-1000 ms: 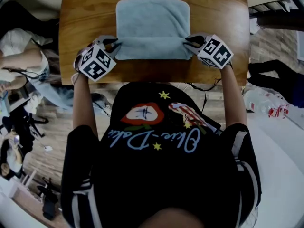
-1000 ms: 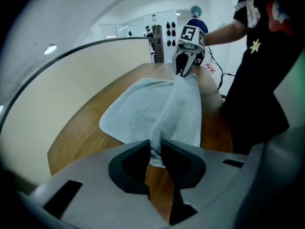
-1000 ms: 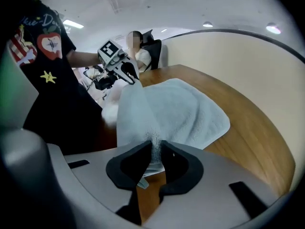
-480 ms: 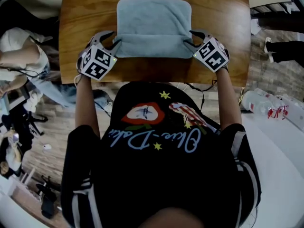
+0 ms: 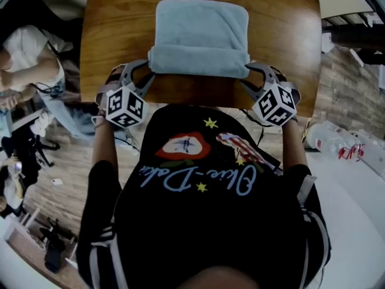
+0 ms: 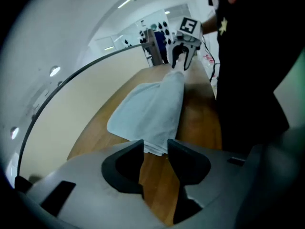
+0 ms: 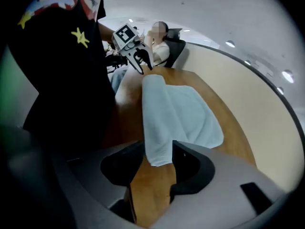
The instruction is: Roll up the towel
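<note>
Since the earlier frame the left hand-held gripper (image 5: 143, 72) and the right hand-held gripper (image 5: 251, 77) have drawn back toward the person, and their jaws have just been opening. Both are now released. The towel (image 5: 201, 35) lies on the bench (image 5: 114, 29), its near edge rolled. Each end of the roll seems to sit loose between the jaws.

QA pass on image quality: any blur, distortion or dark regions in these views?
Head view: fisheye bows the table edges, towel sharp, dark shirt fills the bottom. Left gripper view: black vignette corners, towel slightly soft. Right gripper view: same vignette, bright ceiling-light spots.
</note>
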